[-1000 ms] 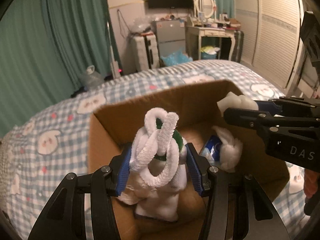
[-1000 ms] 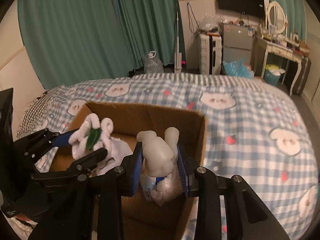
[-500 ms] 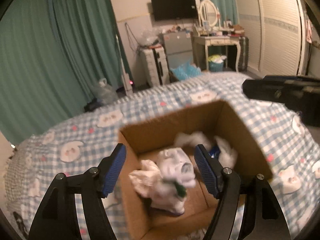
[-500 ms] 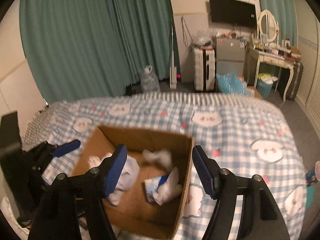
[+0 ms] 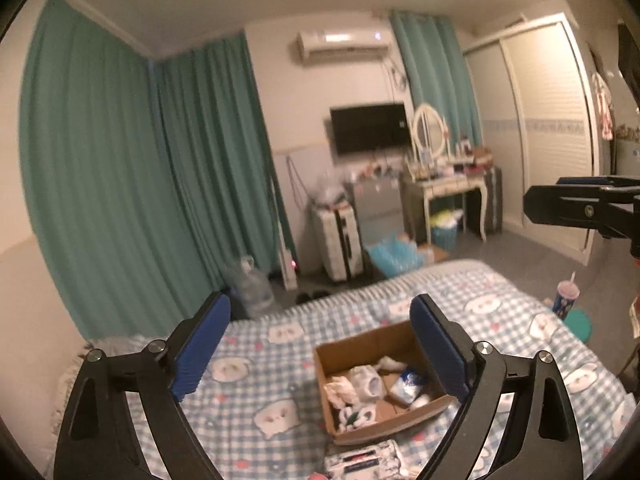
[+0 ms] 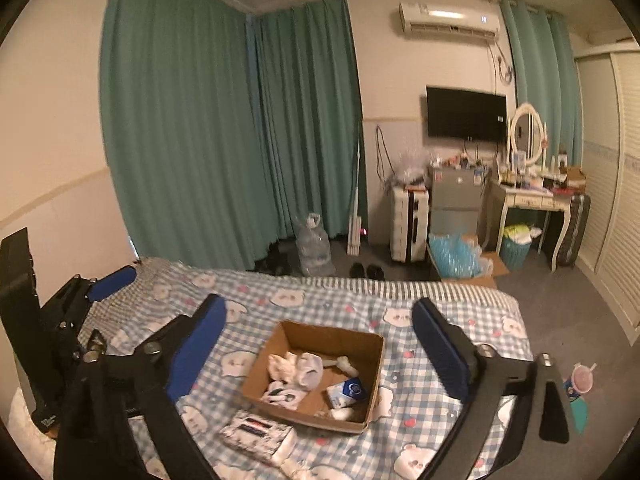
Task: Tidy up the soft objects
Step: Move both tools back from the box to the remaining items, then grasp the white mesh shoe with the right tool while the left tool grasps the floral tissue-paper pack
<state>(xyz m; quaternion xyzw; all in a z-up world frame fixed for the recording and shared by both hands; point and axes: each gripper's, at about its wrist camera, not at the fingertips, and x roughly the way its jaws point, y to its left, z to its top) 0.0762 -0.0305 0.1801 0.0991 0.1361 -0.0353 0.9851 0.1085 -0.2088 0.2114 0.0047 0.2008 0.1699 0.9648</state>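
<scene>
An open cardboard box sits on the checked bedspread; it also shows in the left wrist view. Inside lie white soft toys, a white bone-shaped piece and a blue-and-white packet; the toys show in the left view too. My left gripper is open and empty, high above the bed. My right gripper is open and empty, high above the box. The left gripper shows at the left edge of the right view.
A patterned tissue pack lies on the bed just in front of the box. Beyond the bed are green curtains, a water jug, a white suitcase, a dressing table and a cup on the floor.
Both grippers opened, dropped their soft toys into the box, and pulled up and back far above the bed. The toys now lie in the box.
</scene>
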